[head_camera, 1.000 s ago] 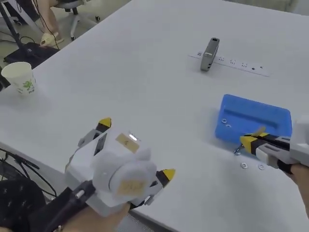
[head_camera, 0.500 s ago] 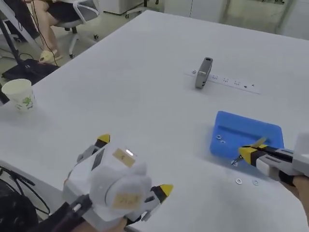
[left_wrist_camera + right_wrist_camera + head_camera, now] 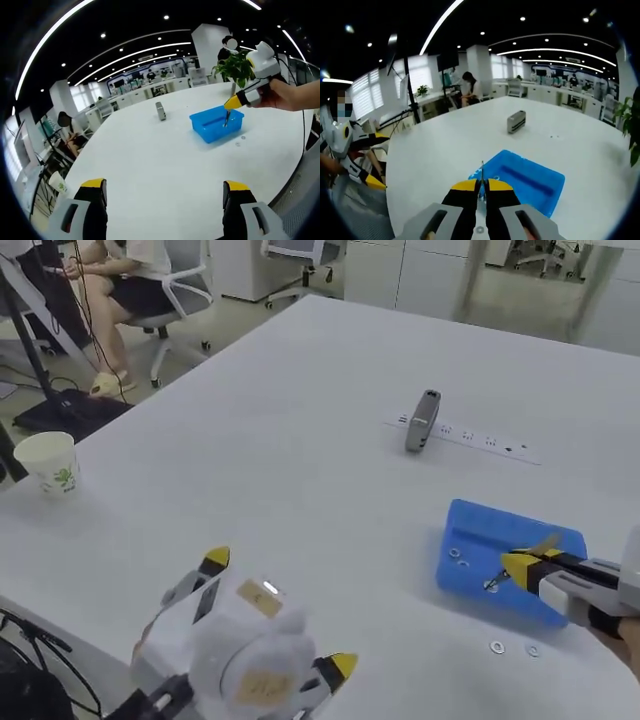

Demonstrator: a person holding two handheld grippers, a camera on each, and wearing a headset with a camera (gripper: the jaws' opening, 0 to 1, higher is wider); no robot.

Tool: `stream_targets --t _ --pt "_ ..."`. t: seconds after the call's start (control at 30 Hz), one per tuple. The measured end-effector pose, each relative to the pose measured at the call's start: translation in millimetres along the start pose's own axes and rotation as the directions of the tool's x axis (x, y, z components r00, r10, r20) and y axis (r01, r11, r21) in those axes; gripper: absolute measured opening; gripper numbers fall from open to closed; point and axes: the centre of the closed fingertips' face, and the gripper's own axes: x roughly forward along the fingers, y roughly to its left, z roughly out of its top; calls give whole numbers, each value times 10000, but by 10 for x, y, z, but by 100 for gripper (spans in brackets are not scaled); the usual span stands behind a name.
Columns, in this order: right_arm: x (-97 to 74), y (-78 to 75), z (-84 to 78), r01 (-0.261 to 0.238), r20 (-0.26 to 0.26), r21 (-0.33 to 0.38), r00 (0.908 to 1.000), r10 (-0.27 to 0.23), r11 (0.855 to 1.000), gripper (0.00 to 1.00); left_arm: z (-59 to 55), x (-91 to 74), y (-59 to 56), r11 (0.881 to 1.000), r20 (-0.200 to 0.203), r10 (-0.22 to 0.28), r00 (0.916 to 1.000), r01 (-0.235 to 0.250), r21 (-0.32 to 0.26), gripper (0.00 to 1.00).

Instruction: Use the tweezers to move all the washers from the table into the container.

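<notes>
Head view: at the far left sat a paper cup with a green printed motif (no wording legible). At lower centre the left gripper carried a yellowish tag whose writing was too blurred to read. Its yellow-tipped jaws stood wide apart with nothing between them, as the left gripper view also showed. Right of centre, toward the top, a grey block stood at the left end of a white power strip, whose markings were too small to make out.

At lower right lay the blue container, a shallow rectangular tray, with two small silvery washers inside near its left wall. The right gripper had its jaws pinched almost together on the tweezers. The tips of the tweezers pointed down over the container (whether they gripped a washer I could not tell). Two loose washers, thin metal rings, lay side by side on the white table just below the container.
</notes>
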Motion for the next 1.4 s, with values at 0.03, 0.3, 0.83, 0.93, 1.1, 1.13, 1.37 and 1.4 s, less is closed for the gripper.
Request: stream_targets --t 0.03,0.3,0.83,0.93,1.1,1.13,1.37,1.4 --pt "1 -12 23 11 19 -36 10000 -11 10000 1 -2 1 1 10000 -9 8 10000 -8 -6 99" --pt "44 -161 209 283 306 -336 9992 -273 9990 1 -18 4 -4 10000 -101 14 9999 -13 68 99" --pt "301 -394 81 740 -249 -340 9969 -748 9967 1 -14 0 -2 10000 -81 -29 10000 29 16 99" --pt "355 -383 43 628 -354 -164 9974 -633 9979 1 -9 -1 -6 10000 -62 -39 10000 39 33 99" --pt "450 -332 -42 533 -610 -242 9966 -547 9983 2 -10 -2 4 10000 -60 -11 10000 11 -18 99" --pt "463 -327 -54 522 -637 -244 9965 -537 9983 2 -12 -3 3 10000 -72 -15 10000 15 -28 99" --pt "561 -279 -155 379 -896 -253 9952 -400 9990 2 -9 -8 10 10000 -78 16 10000 -16 -12 98" --pt "573 -270 -163 360 -911 -258 9951 -382 9990 2 -10 -9 11 10000 -82 23 10000 -23 -18 98"
